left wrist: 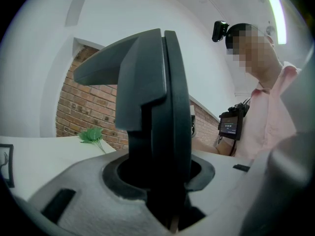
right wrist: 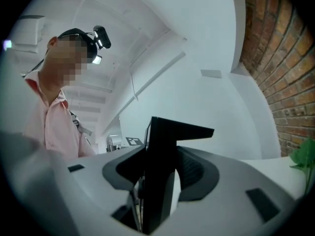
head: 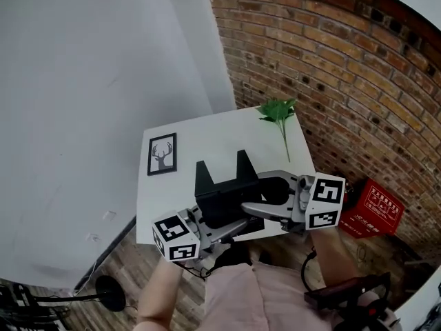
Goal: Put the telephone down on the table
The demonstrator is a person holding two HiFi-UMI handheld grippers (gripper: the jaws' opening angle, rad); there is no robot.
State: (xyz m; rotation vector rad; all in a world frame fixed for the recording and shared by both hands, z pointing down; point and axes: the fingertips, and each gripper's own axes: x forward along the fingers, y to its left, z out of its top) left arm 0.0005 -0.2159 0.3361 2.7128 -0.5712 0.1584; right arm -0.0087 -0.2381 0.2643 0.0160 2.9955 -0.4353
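Note:
The black telephone (head: 222, 190), a blocky body with two upright prongs, hangs over the near edge of the white table (head: 207, 133), held from both sides. My left gripper (head: 224, 230) comes in from the lower left and is shut on its near left part. From the right, my right gripper (head: 251, 209) is clamped on its side. In the left gripper view a thick black piece of the telephone (left wrist: 155, 102) stands up between the jaws of the left gripper (left wrist: 170, 205). The right gripper view shows a thin black edge of the telephone (right wrist: 162, 166) wedged in the right gripper (right wrist: 147, 208).
A framed deer picture (head: 162, 154) lies on the table's left side and a green leaf sprig (head: 278, 110) at its far right corner. A brick wall (head: 344, 74) runs along the right, with a red box (head: 373, 209) on the floor. A person in a pink shirt (left wrist: 268, 117) stands close.

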